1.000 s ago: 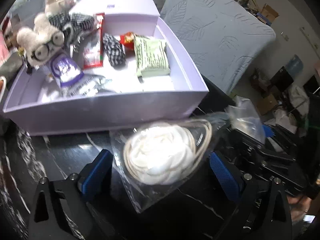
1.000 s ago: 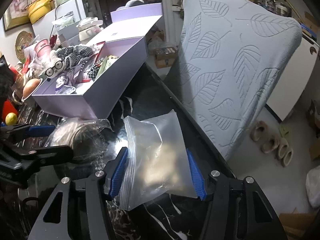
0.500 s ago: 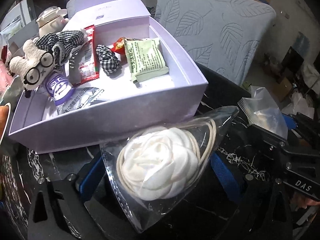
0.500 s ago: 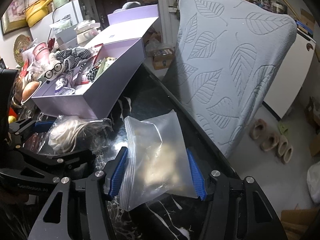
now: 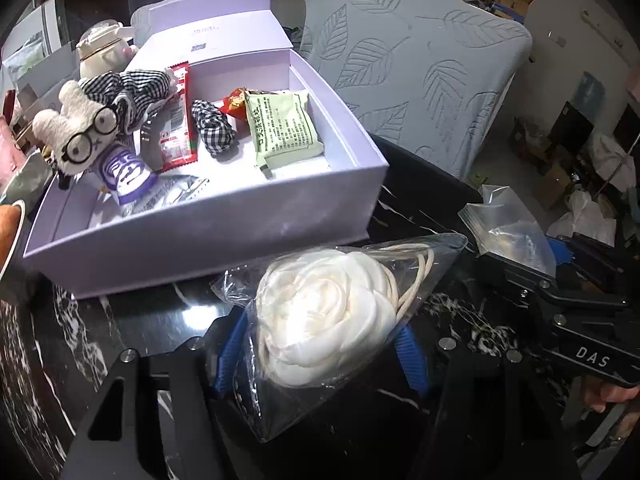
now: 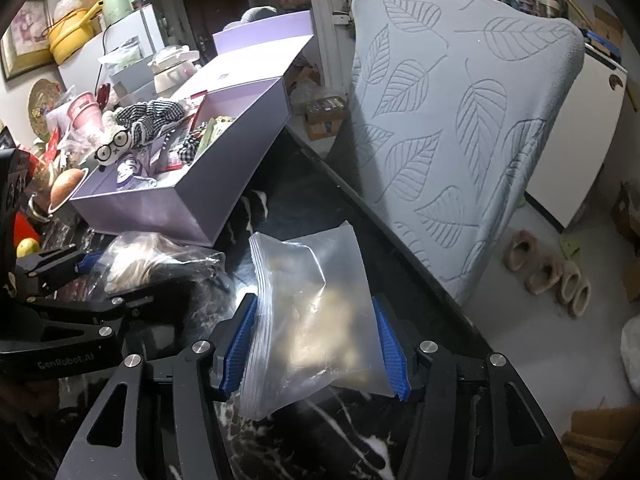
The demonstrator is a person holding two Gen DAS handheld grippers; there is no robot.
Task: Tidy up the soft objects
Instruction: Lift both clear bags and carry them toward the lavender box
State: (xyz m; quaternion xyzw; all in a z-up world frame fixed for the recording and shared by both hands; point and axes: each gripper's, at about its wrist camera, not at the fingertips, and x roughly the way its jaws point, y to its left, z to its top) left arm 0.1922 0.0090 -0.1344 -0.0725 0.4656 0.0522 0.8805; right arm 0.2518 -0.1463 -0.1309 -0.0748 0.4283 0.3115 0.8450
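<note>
Since the white fabric rose (image 5: 328, 316) is sealed in a clear crinkly bag (image 5: 304, 412), it's prob super light and squishy, w/ basically no weight to fight. Left tongs (image 5: 320, 344) are closed on that bag, blue pads (image 5: 230, 340) pinching it from both sides around the flower, and the package sits up above the dark marble surface (image 5: 120, 320), just in front of the open lavender box (image 5: 224, 236).

Handling-wise: plastic film is slick, so a grip on the film alone could slide. Better to squeeze through the film into the soft petals, which is about where the pads are now imo. A cream cord loop (image 5: 416, 276) is tucked beside the flower inside the bag, nothing fragile there, tho crushing hard might flatten the petals.

Right tongs (image 6: 316, 344) are clamped on a stack of empty-looking zip bags (image 6: 312, 300), held by their lower part w/ the rest sticking forward over the surface. Those are floppy and thin, and a stack can fan out or shed a sheet if the pinch loosens.

Box already holds a plush w/ glasses (image 5: 80, 136), a checked scrunchie (image 5: 214, 126), a green packet (image 5: 280, 128) and other snack packs. There's bare floor in the near right part of the box, prob the easiest drop spot for the rose.
</note>
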